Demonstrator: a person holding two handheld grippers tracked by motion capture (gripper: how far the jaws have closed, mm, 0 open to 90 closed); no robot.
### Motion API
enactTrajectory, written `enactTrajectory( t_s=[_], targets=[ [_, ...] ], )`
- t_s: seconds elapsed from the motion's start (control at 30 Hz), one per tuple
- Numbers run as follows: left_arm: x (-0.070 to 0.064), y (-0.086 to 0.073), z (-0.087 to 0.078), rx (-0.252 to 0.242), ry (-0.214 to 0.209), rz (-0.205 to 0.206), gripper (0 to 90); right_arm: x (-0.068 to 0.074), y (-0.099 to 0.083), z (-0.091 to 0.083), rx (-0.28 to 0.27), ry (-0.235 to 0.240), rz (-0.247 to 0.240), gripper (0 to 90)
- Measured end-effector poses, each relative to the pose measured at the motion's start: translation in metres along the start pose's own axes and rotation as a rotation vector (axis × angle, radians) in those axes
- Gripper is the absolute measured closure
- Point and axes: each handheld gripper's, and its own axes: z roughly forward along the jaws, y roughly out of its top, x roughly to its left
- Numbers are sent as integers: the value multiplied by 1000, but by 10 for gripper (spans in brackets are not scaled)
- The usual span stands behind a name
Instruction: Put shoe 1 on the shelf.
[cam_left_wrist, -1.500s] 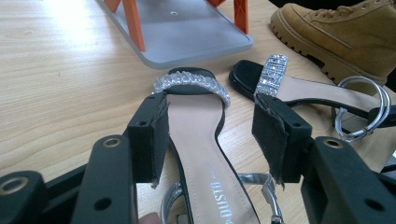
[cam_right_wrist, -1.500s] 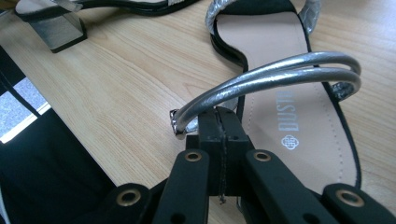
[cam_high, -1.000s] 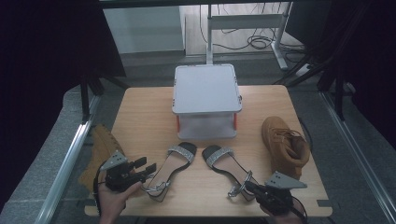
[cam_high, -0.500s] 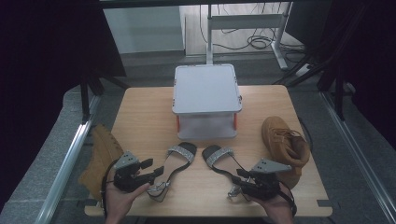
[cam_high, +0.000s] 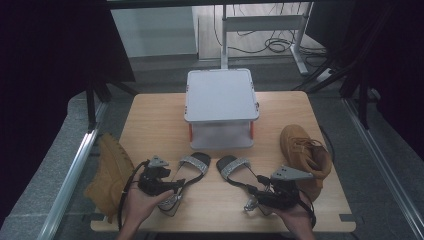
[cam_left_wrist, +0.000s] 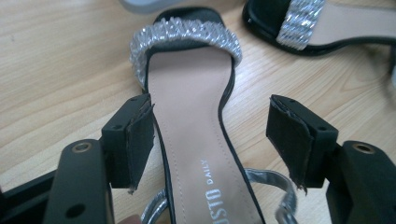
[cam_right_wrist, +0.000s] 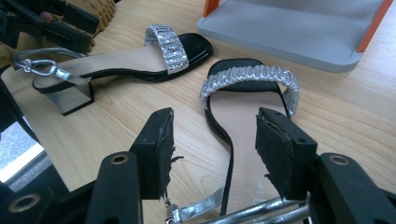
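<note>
My jaw pads (cam_left_wrist: 139, 140) are matt black foam, frayed at the edges. The left sandal (cam_left_wrist: 196, 140) has a smooth beige insole, a glittery beaded strap and a shiny silver ankle strap. The right sandal (cam_right_wrist: 247, 116) matches. The table (cam_high: 150, 125) is pale, matt wood. The boots (cam_high: 305, 152) look like suede.

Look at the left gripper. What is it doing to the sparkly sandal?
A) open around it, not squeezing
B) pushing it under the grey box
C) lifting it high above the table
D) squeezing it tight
A: in the left gripper view the left gripper has its jaws spread wide on either side of the left sandal, with a gap showing on the right side, and the sandal lies on the table.
</note>
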Motion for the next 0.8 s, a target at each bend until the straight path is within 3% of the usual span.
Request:
enactTrajectory(
  t_s=[0.07,0.43,0.8],
  targets=[
    [1,1,3,7,6,-6,325,-1,1,3,9,-3,-5,456],
    [5,3,29,178,17,-3,315,-6,9,17,74,-15,-18,438],
    [5,4,47,249,24,-35,326,-13,13,34,174,-64,-28,384]
  ],
)
